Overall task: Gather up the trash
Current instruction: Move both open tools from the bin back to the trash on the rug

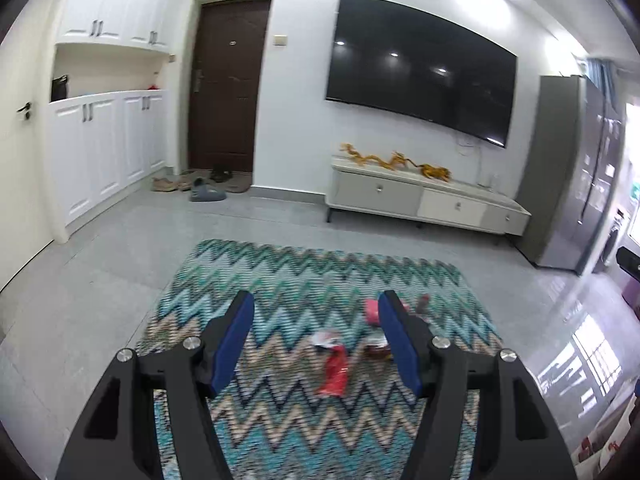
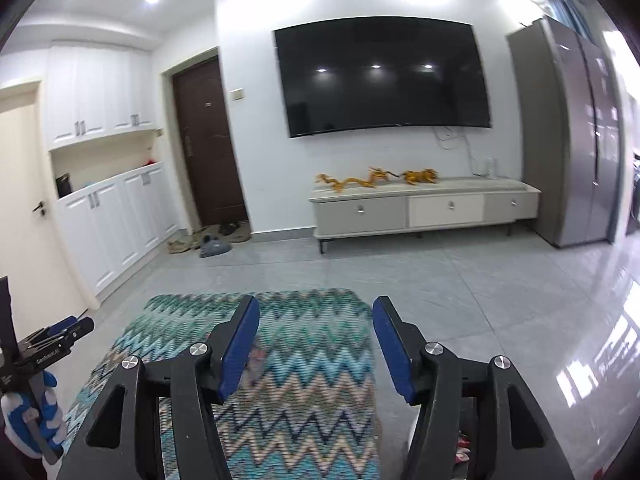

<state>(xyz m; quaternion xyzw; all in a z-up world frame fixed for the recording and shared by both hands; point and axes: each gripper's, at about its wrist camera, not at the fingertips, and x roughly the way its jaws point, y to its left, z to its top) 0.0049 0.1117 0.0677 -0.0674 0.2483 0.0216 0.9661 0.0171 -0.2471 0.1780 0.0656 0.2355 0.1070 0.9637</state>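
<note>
Several pieces of trash lie on a zigzag rug [image 1: 280, 280]: a red wrapper [image 1: 334, 372], a white and red wrapper [image 1: 325, 338], a pink packet [image 1: 372, 310] and a dark packet [image 1: 378, 350] partly behind my right finger. My left gripper [image 1: 316, 304] is open and empty, held above the rug just short of the trash. In the right wrist view my right gripper [image 2: 316, 308] is open and empty above the rug [image 2: 304, 360]. The left gripper [image 2: 68, 326] shows at the left edge there, held by a gloved hand.
A TV stand [image 1: 424, 196] with yellow dragon ornaments stands under a wall TV [image 1: 420, 68]. A grey fridge [image 1: 568, 184] is at the right. Shoes [image 1: 206, 192] lie by a brown door [image 1: 228, 84]. White cabinets [image 1: 104, 144] line the left wall. Grey tile floor surrounds the rug.
</note>
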